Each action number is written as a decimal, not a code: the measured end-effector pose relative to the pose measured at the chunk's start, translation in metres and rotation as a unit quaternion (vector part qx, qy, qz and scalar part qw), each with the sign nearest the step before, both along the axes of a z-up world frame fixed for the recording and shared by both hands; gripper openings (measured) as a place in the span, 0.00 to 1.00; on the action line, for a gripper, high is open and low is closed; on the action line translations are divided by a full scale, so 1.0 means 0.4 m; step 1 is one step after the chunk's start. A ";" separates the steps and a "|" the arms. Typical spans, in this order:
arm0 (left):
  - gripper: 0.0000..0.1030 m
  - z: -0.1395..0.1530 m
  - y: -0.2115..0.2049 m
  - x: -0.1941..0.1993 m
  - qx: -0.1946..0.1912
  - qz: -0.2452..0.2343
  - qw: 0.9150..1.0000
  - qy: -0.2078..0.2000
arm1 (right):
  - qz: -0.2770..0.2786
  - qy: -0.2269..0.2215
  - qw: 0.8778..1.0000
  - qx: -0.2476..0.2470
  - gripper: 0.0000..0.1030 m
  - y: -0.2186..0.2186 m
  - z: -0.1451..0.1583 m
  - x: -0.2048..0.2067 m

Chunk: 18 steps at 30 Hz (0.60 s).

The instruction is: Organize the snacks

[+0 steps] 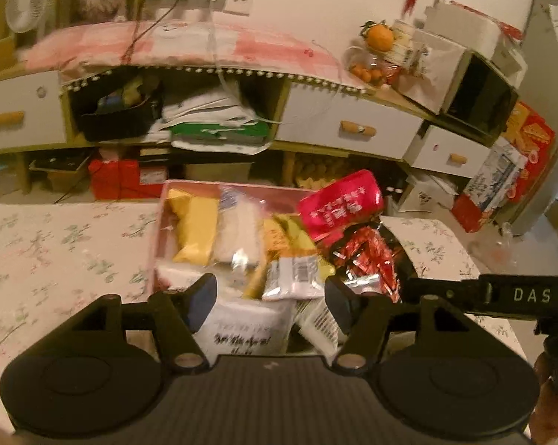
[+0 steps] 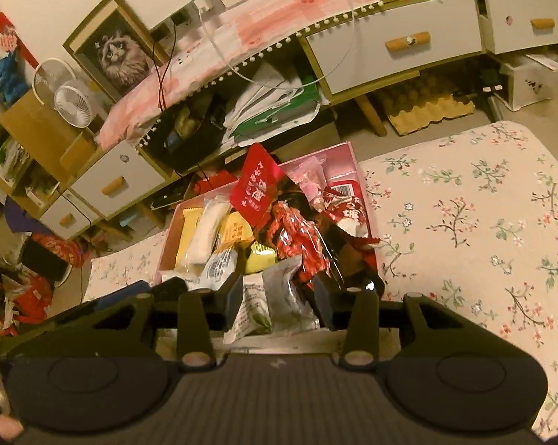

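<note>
Both tools released over pink box (image 1: 159,222) at frame centre — left tool (image 1: 269,296), right tool (image 2: 277,296) grasping nothing, poised to sort packets.

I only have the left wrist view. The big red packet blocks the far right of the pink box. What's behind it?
Observer: Pink packets and a red packet with a barcode, by the right wall of the pink box.
Operator: Is the right gripper holding anything?
Observer: No. The right gripper is open; a white packet and a grey packet lie between its fingers, not pressed.
</note>
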<state>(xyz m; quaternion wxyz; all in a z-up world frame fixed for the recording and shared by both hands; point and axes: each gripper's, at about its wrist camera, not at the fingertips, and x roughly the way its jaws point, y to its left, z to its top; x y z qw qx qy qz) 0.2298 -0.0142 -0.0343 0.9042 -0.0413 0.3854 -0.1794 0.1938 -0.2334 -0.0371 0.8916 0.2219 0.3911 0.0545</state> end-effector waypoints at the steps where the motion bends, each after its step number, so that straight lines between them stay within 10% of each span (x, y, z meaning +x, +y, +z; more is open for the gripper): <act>1: 0.70 0.005 0.005 -0.009 0.007 0.007 1.000 0.004 | 0.001 0.005 1.000 -0.008 0.39 0.008 0.004 -0.007; 18: 0.90 0.157 0.132 -0.234 0.029 0.089 0.995 0.014 | 0.045 -0.036 0.987 -0.149 0.60 0.139 0.144 -0.227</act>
